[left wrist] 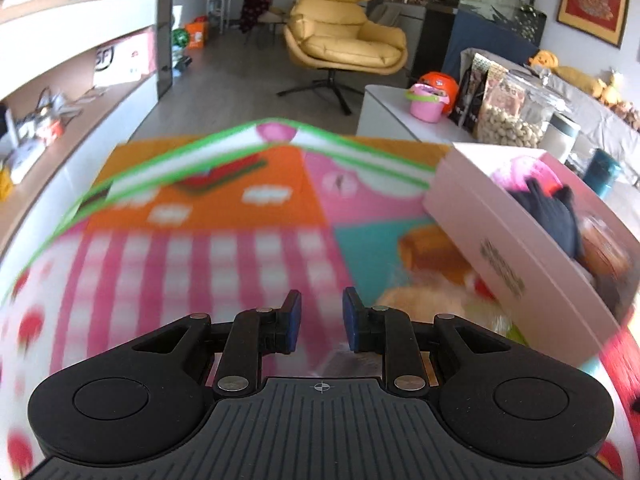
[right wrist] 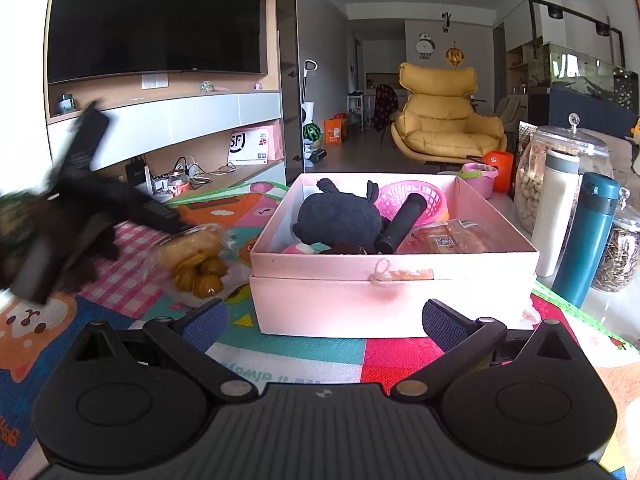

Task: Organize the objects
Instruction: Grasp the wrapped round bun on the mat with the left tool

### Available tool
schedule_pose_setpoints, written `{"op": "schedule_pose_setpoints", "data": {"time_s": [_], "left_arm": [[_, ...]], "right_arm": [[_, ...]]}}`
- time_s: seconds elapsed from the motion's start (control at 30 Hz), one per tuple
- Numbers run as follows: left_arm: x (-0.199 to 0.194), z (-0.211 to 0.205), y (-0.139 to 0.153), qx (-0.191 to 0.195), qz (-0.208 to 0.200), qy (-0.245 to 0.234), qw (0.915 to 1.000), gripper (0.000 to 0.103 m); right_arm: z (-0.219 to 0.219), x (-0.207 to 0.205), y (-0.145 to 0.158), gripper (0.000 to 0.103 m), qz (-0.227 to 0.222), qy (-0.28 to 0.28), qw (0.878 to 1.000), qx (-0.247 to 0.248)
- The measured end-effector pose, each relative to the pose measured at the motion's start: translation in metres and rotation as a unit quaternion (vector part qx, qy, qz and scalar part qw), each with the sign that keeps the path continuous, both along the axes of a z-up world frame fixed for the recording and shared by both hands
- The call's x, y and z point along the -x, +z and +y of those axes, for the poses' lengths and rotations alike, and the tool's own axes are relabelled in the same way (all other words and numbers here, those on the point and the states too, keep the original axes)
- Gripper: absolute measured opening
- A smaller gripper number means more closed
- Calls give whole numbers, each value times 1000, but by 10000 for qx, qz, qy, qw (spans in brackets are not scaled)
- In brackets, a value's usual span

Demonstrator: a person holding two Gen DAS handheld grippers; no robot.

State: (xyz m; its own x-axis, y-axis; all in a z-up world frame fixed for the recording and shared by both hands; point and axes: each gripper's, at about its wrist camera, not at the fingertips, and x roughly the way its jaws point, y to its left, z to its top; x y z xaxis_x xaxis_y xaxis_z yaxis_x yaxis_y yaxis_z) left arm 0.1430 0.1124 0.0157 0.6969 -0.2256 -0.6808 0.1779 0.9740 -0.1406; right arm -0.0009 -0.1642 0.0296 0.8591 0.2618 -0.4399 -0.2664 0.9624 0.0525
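Observation:
My left gripper (left wrist: 322, 320) is shut, its blue pads a narrow gap apart with nothing between them, over the colourful play mat (left wrist: 224, 260). A clear bag of golden buns (left wrist: 424, 268) lies just to its right against the pink box (left wrist: 512, 248). In the right wrist view the left gripper (right wrist: 172, 220) is a dark blur above the bun bag (right wrist: 196, 260). My right gripper (right wrist: 324, 324) stands open and empty before the pink box (right wrist: 392, 300). The box holds a black plush toy (right wrist: 340, 216), a pink basket (right wrist: 416, 196), a black cylinder (right wrist: 404, 216) and wrapped bread (right wrist: 444, 240).
Right of the box stand a white bottle (right wrist: 556, 216), a teal bottle (right wrist: 588, 236) and glass jars of nuts (right wrist: 532, 184) and seeds (right wrist: 618, 256). A pink bucket (right wrist: 480, 176) sits behind. A TV cabinet (right wrist: 180, 120) runs along the left, and a yellow armchair (right wrist: 444, 124) stands far back.

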Motion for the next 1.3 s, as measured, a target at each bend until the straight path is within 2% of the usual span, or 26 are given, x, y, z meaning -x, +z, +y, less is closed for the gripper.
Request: {"op": "schedule_pose_setpoints", "data": {"time_s": [0.2, 0.3, 0.4, 0.5, 0.6, 0.7, 0.8, 0.83, 0.97, 1.07, 1.13, 1.23, 1.27, 1.3], "left_arm": [[45, -3, -2, 203, -138, -200, 9995, 25], [58, 0, 4, 451, -187, -48, 9988, 24], [75, 4, 17, 679, -474, 152, 9965, 25], [83, 11, 19, 933, -364, 184, 9948, 25], [90, 6, 11, 503, -142, 231, 9984, 25], [101, -2, 2, 183, 80, 53, 9998, 25], [114, -16, 0, -200, -40, -95, 9997, 28], [116, -22, 0, -297, -48, -167, 9994, 31], [119, -37, -2, -414, -35, -451, 9981, 64], [117, -42, -2, -365, 34, -543, 9979, 77], [116, -43, -2, -315, 84, -548, 9980, 78], [117, -39, 6, 97, 277, -690, 9972, 73], [121, -37, 11, 182, 204, -768, 9967, 72], [124, -39, 17, 89, 43, -840, 9964, 72]], "right_arm": [[2, -6, -1, 103, 203, 59, 9998, 35], [11, -8, -3, 103, 308, 172, 9991, 254], [16, -10, -5, 103, 347, 193, 9984, 408], [14, -14, -6, 103, 464, 160, 9983, 329], [9, -16, -6, 103, 505, 89, 9985, 191], [7, -14, -6, 103, 470, 84, 9987, 157], [7, -13, -5, 103, 458, 106, 9988, 167], [7, -13, -5, 103, 459, 105, 9988, 163], [5, -13, -5, 103, 454, 98, 9988, 128], [5, -13, -5, 103, 444, 92, 9989, 117], [5, -13, -5, 103, 433, 88, 9990, 110], [4, -12, -4, 103, 415, 85, 9991, 95], [4, -12, -4, 103, 405, 80, 9991, 88], [4, -12, -4, 103, 394, 81, 9992, 80]]}}
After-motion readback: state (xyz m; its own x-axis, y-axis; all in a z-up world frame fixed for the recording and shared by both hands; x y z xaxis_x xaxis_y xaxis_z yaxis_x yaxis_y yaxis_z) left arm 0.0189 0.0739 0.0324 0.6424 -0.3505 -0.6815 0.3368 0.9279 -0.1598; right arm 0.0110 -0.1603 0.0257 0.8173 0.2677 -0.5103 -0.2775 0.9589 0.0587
